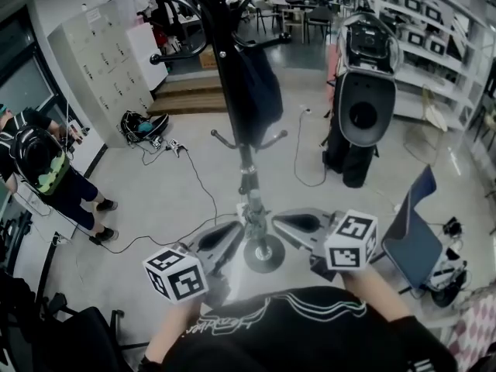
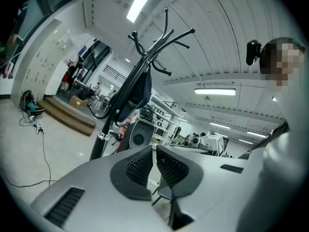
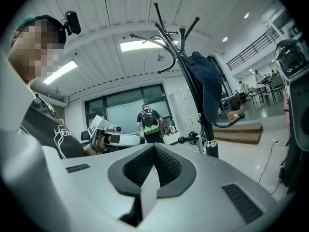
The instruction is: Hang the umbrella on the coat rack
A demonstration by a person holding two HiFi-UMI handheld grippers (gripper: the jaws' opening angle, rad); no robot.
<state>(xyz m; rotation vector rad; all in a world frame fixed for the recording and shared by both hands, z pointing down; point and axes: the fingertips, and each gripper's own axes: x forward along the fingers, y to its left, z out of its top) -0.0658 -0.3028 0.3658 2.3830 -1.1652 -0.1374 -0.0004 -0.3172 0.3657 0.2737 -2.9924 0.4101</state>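
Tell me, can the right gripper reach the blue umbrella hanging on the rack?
Probably yes. The umbrella hangs on the coat rack just ahead of the right gripper, with nothing between them, though it is higher up and the jaws are shut.

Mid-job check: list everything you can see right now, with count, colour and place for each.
coat rack: one, black, centre, on a round base
umbrella: one, dark blue, hanging on the coat rack
lockers: one bank, pale grey, left wall
bystander: one, dark clothes and a backpack, left edge
cables: several, black, floor left of the rack
wooden step: one, brown, behind the rack
machine: one, black and white, right of the rack
folding chair: one, blue, lower right
shelving: one unit, pale, far right
left gripper: one, grey, near the rack base, jaws together, empty
right gripper: one, grey, near the rack base, jaws together, empty
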